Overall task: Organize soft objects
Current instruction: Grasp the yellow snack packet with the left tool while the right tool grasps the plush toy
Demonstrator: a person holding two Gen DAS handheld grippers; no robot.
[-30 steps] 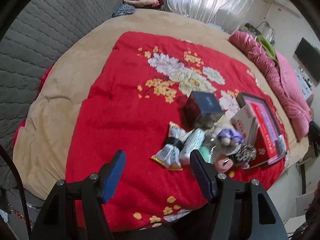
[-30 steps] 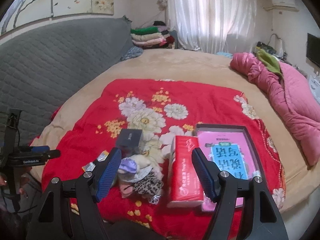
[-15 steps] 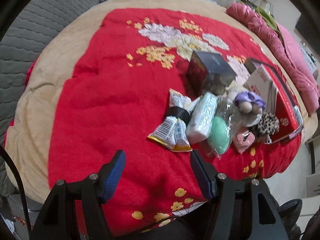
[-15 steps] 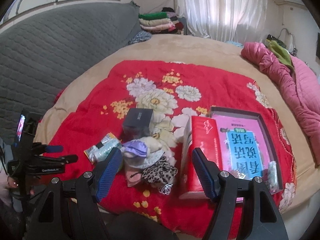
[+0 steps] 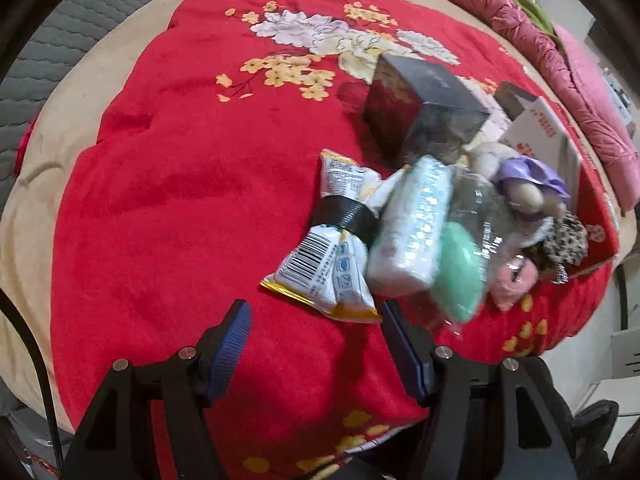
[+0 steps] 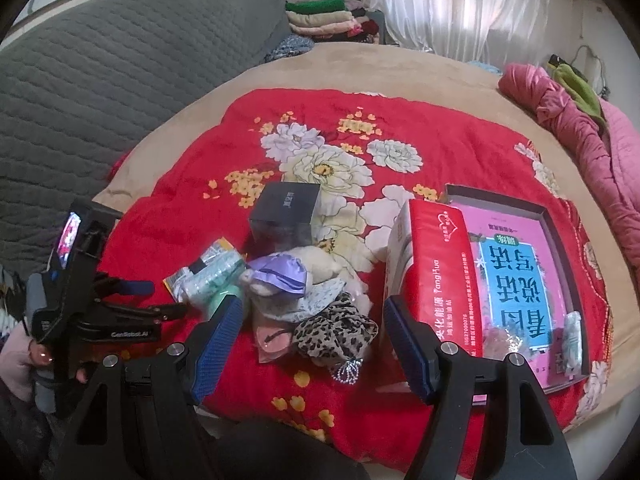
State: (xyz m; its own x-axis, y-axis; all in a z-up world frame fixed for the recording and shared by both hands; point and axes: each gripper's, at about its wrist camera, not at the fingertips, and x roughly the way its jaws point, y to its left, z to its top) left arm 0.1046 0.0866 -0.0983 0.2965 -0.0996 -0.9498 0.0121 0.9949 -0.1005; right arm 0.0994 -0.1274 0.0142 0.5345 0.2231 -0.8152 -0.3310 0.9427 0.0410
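A heap of small items lies on the red floral blanket [image 5: 180, 184]: a snack packet [image 5: 332, 252] with a black band, a pale tissue pack [image 5: 412, 232], a green sponge in clear wrap [image 5: 460, 272], a plush toy with purple cloth [image 5: 528, 184], a leopard scrunchie [image 6: 336, 332] and a pink item [image 5: 512, 280]. My left gripper [image 5: 316, 348] is open and empty, just short of the snack packet. My right gripper [image 6: 312, 340] is open and empty, hovering near the scrunchie and plush [image 6: 288, 276].
A dark box [image 5: 424, 112] stands behind the heap. A red tissue carton [image 6: 432, 264] lies beside a tray holding a pink book [image 6: 520, 272]. A pink quilt [image 6: 592, 128] lies at the right. Folded clothes [image 6: 324, 16] are stacked far back. The grey headboard [image 6: 100, 80] is left.
Both grippers have moved forward and down toward the heap, which now looks larger and closer. Both stay open and empty.
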